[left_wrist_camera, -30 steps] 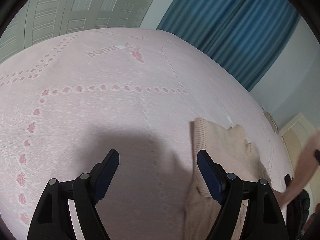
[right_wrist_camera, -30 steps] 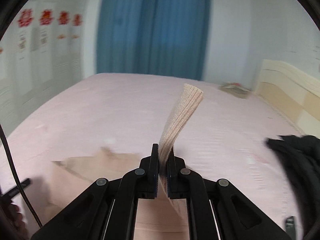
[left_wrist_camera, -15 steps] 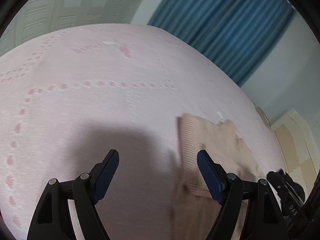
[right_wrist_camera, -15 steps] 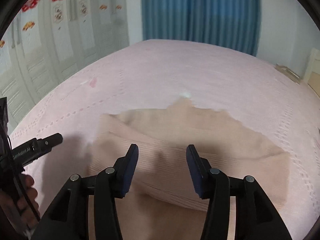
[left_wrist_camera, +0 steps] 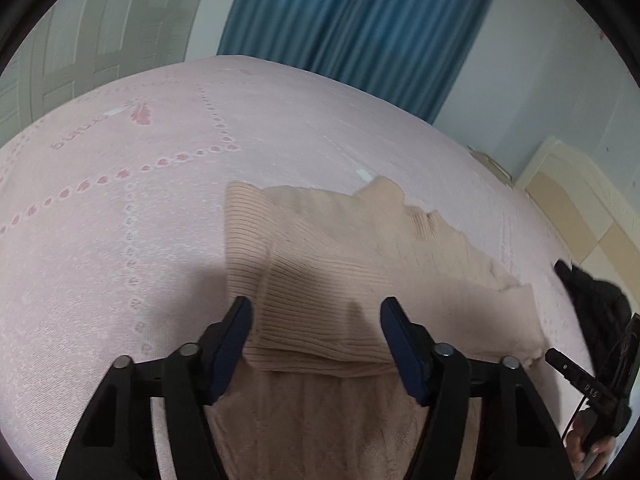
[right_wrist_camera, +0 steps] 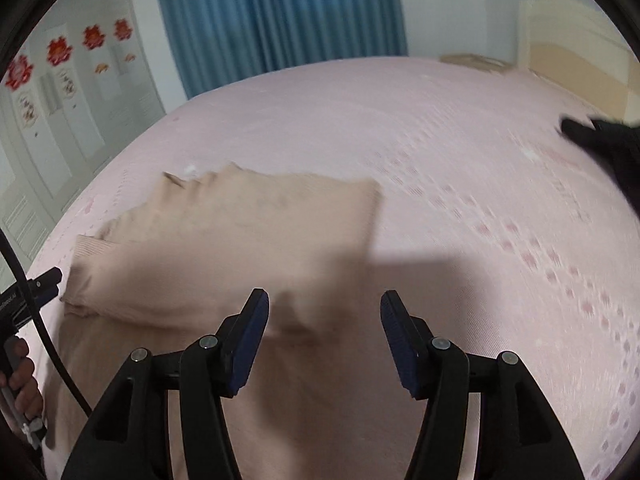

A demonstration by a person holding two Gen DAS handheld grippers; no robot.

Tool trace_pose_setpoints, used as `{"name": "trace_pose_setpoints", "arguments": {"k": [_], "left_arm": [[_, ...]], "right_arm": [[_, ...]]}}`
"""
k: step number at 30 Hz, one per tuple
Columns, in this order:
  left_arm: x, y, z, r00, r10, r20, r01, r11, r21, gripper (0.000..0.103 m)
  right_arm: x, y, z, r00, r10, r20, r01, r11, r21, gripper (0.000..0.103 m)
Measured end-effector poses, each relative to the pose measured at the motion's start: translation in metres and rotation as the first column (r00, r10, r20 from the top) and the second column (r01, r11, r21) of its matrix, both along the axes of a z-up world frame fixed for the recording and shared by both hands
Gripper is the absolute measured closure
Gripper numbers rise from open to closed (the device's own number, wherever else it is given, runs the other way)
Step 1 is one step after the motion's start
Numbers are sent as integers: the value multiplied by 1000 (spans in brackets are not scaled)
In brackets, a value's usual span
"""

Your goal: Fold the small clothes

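While beige sweater [left_wrist_camera: 360,280] lies on bed [left_wrist_camera: 120,240], folded sleeve between left gripper [left_wrist_camera: 316,344] jaws, just narrowing, not pinching; right gripper [right_wrist_camera: 324,344] unclenched, empty. Knit looks soft, light, floppy: pinch ribbed edge.

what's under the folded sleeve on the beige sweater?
The ribbed sleeve lies across the sweater body, which lies on the pink bedspread. Whatever is beneath that body layer is covered, so I can't tell what is there.
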State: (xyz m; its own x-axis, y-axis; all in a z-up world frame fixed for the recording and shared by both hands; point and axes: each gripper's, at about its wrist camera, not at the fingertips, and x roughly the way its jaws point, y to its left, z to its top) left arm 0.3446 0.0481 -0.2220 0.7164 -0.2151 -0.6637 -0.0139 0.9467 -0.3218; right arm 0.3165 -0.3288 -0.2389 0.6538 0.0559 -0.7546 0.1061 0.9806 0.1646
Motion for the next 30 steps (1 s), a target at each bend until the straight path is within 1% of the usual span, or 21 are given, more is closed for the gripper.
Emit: {"name": "trace_pose_setpoints", "arguments": {"k": [1, 2, 5, 6, 8, 10, 13, 17, 18, 22, 25, 27, 30], "left_arm": [[1, -2, 0, 1000, -5, -2, 5, 1000, 8, 48], [2, -4, -1, 1000, -8, -4, 8, 1000, 13, 50], [3, -7, -5, 1000, -9, -15, 10, 999, 37, 52], [3, -7, -6, 1000, -7, -19, 7, 999, 46, 53], [4, -7, -8, 1000, 1, -24, 0, 999, 46, 56], [4, -5, -8, 1000, 8, -28, -7, 999, 35, 58], [4, -5, -9, 999, 12, -30, -11, 999, 34, 58], [7, -5, -11, 999, 20, -31, -19, 999, 33, 58], [7, -5, -11, 999, 24, -31, -23, 999, 29, 58], [10, -1, -12, 998, 52, -33, -51, 998, 32, 67], [13, 6, -10, 994, 103, -22, -102, 995, 21, 67], [15, 10, -13, 994, 101, -37, -101, 995, 1, 68], [17, 10, -14, 994, 105, -39, -104, 995, 7, 68]], "right_arm": [[0, -3, -1, 1000, 9, -12, -9, 1000, 27, 46], [4, -1, 0, 999, 30, -20, -30, 999, 33, 46], [6, 10, -1, 998, 59, -25, -60, 998, -30, 46], [8, 14, -5, 997, 68, -45, -70, 996, -51, 46], [9, 16, -11, 993, 79, -86, -85, 994, -68, 46], [9, 10, -14, 994, 59, -97, -67, 995, -75, 46], [12, 1, -15, 995, 41, -89, -46, 998, -47, 46], [16, -9, -17, 996, 6, -86, -2, 999, 41, 46], [17, -10, -17, 997, -1, -83, 5, 999, 45, 47], [14, -9, -13, 998, -12, -66, 12, 1000, 4, 49], [14, -9, -14, 997, -11, -71, 11, 1000, 8, 49], [15, -10, -15, 997, -12, -76, 13, 1000, 10, 49], [15, -10, -16, 997, -16, -79, 17, 1000, 18, 49]]}}
